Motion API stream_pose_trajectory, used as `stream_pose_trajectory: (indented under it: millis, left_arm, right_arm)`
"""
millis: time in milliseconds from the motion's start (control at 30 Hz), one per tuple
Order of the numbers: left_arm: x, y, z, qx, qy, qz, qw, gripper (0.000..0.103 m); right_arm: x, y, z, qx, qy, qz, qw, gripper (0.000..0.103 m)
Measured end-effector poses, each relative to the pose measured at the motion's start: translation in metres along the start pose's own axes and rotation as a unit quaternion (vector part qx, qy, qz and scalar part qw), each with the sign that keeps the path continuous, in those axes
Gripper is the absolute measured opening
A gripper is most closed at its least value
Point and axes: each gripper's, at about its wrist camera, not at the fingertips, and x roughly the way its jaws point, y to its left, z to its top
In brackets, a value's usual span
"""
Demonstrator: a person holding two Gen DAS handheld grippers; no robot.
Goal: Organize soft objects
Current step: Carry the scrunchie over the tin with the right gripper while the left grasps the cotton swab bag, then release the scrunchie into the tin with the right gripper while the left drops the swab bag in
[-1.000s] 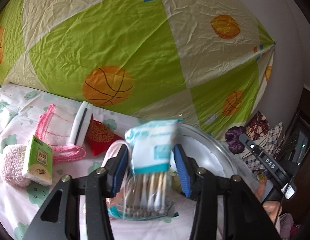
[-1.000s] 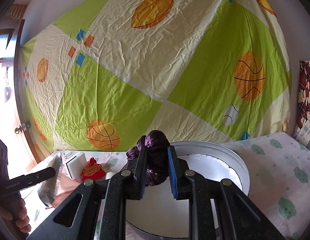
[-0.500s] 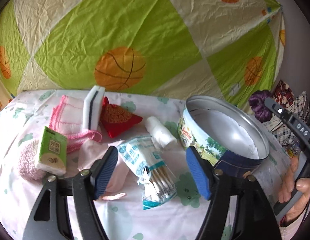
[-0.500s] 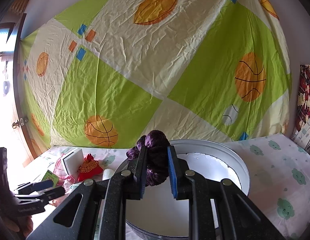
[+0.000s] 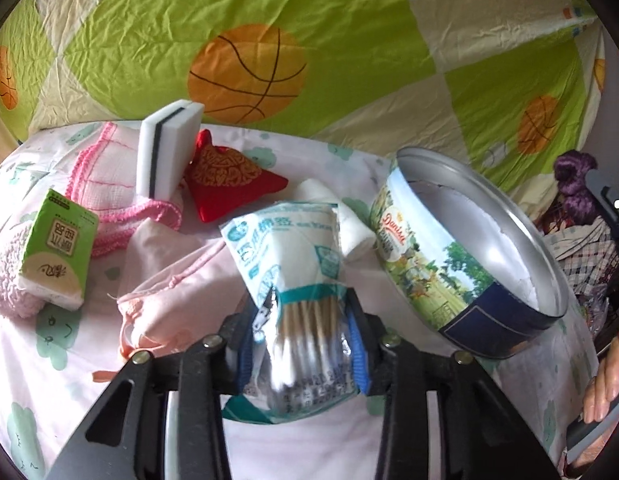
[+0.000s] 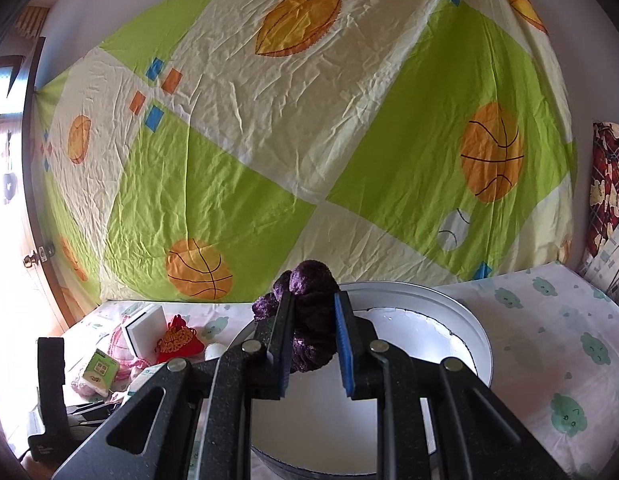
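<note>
Two grippers busy: our left gripper [image 5: 305, 340] pinching swab pack [image 5: 293, 256]; right gripper [image 6: 311, 336] pinching purple yarn [image 6: 311, 320] over tin [image 6: 461, 320].

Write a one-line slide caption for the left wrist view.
Left claw shut on a cotton swab packet, beside an open tin on a bed strewn with soft items.

Round metal tin [image 5: 475, 280] — bright, smooth inner wall, glossy printed outside. Clear glossy plastic packet of wooden-stemmed cotton swabs [image 5: 299, 280], crinkled. White foam sponge block [image 5: 165, 150], matt. Red embroidered cloth pouch [image 5: 229, 178], slight sheen. Pink knitted cloth [image 5: 107, 178], open rough weave. Purple fuzzy yarn bundle [image 6: 311, 320] — matt. Green-and-cream wrinkled cloth backdrop [image 6: 309, 120].
</note>
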Motion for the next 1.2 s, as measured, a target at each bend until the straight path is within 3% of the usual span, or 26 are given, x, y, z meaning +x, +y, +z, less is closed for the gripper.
stream_pose_trajectory:
  millis: [100, 233, 467, 600, 867, 1200]
  left_arm:
    - [-0.029, -0.004, 0.002, 0.004, -0.052, -0.021, 0.9984, 0.037]
    - [-0.070, -0.011, 0.016, 0.019, -0.131, -0.011, 0.9912, 0.037]
    - [-0.103, -0.034, 0.055, 0.056, -0.181, -0.003, 0.9819, 0.037]
    - [-0.094, -0.066, 0.059, 0.079, -0.176, -0.018, 0.9811, 0.037]
    - [-0.037, -0.130, 0.049, 0.118, -0.130, -0.041, 0.9836, 0.037]
    - [0.030, -0.162, 0.042, 0.115, -0.069, -0.034, 0.9904, 0.037]
  right_arm:
    - [-0.002, -0.001, 0.001, 0.001, -0.006, 0.000, 1.000, 0.021]
    - [-0.005, -0.003, 0.002, 0.005, -0.014, -0.003, 1.000, 0.021]
    - [-0.014, -0.008, 0.008, -0.017, -0.037, -0.027, 0.999, 0.021]
    - [-0.010, -0.025, 0.010, -0.015, -0.033, -0.048, 0.998, 0.021]
    - [0.008, -0.061, 0.007, -0.024, -0.013, -0.095, 0.995, 0.021]
    - [0.041, -0.084, -0.004, -0.036, 0.034, -0.134, 0.990, 0.021]
